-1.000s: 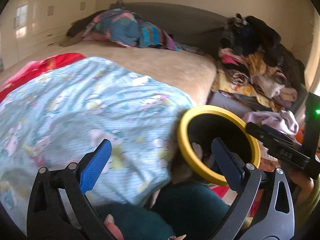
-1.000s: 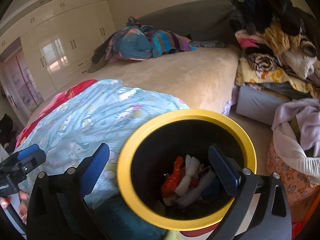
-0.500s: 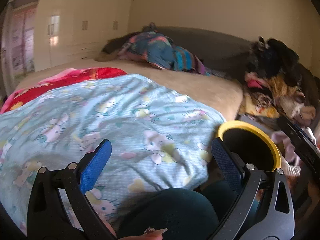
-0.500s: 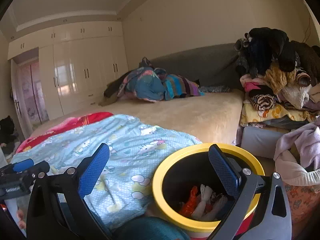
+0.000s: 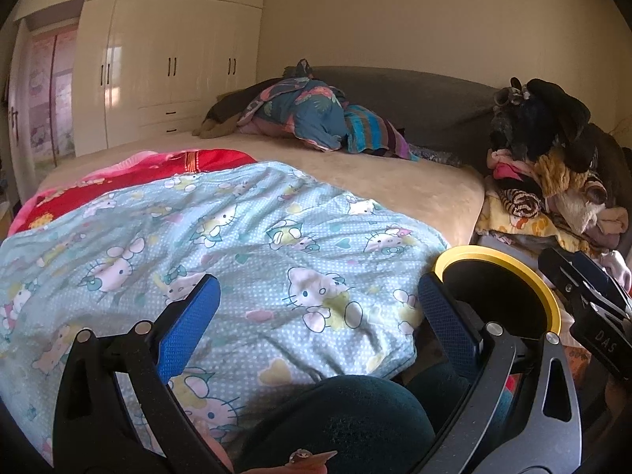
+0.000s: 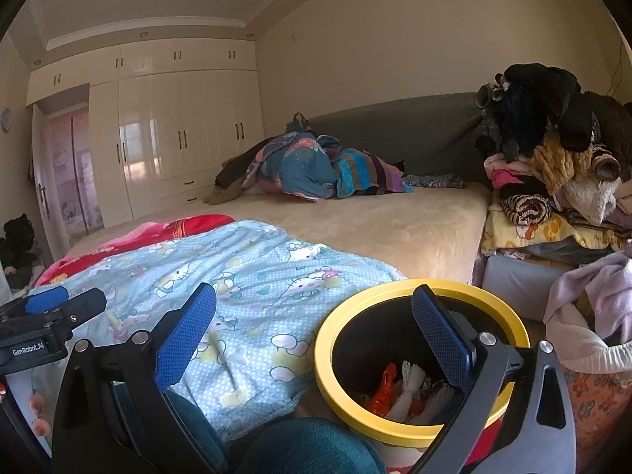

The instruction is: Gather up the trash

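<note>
Raised right gripper [image 6: 312, 339]; trash bin [image 6: 399, 296] below-right, jaws empty.

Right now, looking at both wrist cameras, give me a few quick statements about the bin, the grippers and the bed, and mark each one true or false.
1. The yellow-rimmed bin already holds trash, with an orange wrapper among white scraps. True.
2. The right gripper is shut on a piece of trash. False: its jaws stand wide apart with nothing between them.
3. The left gripper is open and empty. True.
4. The cartoon-print blanket is red. False: it is light blue; a separate red blanket lies behind it.
5. The bin stands on top of the bed. False: it stands beside the bed, near the clothes pile.
</note>
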`<state>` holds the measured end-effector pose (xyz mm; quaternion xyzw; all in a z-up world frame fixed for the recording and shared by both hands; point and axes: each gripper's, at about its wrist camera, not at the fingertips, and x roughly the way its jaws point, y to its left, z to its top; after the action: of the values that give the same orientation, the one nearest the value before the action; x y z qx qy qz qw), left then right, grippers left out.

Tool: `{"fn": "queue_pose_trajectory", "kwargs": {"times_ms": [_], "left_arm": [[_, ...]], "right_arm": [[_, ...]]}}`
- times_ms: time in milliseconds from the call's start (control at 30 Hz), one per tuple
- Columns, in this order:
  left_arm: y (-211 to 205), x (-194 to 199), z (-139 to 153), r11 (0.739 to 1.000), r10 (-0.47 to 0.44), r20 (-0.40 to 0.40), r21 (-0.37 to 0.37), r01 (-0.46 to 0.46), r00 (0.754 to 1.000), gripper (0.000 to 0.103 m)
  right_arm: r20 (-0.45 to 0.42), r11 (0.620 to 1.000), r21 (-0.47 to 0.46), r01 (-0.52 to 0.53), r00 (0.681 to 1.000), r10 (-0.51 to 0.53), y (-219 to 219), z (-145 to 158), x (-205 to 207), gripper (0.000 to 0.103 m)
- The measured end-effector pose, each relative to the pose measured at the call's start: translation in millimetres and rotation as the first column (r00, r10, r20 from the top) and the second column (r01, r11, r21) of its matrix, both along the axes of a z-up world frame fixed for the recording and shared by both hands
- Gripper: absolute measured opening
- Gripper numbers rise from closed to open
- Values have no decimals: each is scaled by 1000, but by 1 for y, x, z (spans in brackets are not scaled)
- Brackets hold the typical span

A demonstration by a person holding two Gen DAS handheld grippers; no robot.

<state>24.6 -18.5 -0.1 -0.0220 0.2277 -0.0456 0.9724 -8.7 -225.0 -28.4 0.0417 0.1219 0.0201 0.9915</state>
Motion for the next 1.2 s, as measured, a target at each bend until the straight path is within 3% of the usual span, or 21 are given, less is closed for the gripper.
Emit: {"fn": "queue_pose_trajectory", "kwargs": {"times_ms": [1200], "left_arm": [[0, -2, 0, 1000, -2, 8, -2, 2, 1000, 92]], "right_arm": [[4, 1000, -6, 2, 1000, -2, 4, 0, -2, 97]]}}
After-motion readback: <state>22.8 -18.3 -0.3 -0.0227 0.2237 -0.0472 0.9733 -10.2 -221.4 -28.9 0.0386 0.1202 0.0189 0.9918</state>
